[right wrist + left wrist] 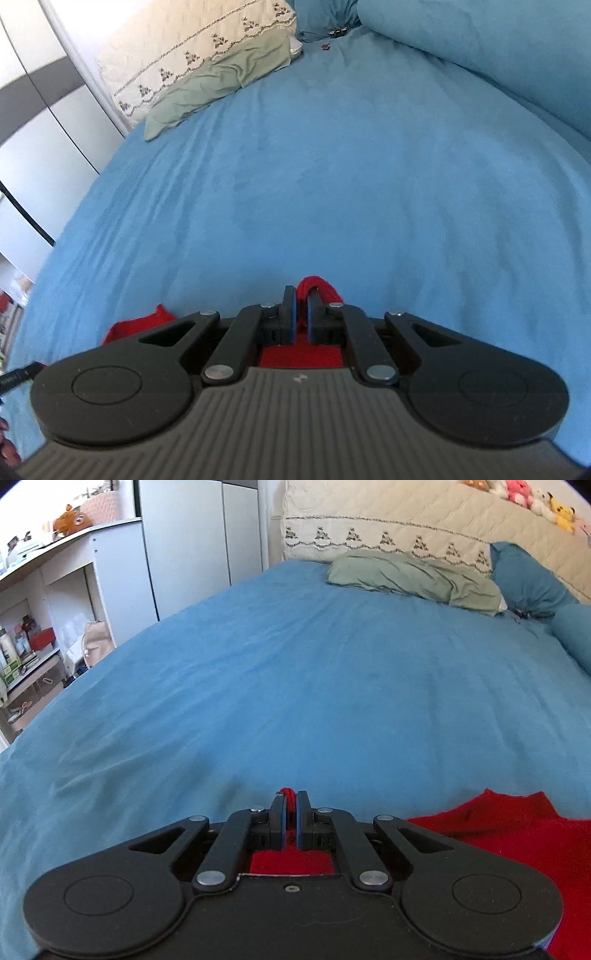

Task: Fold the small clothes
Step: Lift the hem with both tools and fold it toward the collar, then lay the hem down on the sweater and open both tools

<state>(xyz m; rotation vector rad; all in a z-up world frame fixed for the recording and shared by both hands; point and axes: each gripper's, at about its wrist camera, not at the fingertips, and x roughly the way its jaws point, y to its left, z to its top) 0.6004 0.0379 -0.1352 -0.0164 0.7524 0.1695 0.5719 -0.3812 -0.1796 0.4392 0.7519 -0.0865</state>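
A red knitted garment (517,830) lies on the blue bed sheet (295,686) at the near edge, mostly under and to the right of my left gripper (290,798). The left gripper is shut on a pinch of the red fabric, which sticks up between the fingertips. In the right wrist view the right gripper (302,293) is shut on a bunched fold of the same red garment (321,290); more red shows to its left and beneath it. Most of the garment is hidden under both grippers.
A green pillow (413,576) and a blue pillow (528,579) lie at the bed's far end by a cream quilted headboard (406,513) with plush toys on top. A blue bolster (498,48) lies along the right. White shelves (48,602) and a wardrobe stand left.
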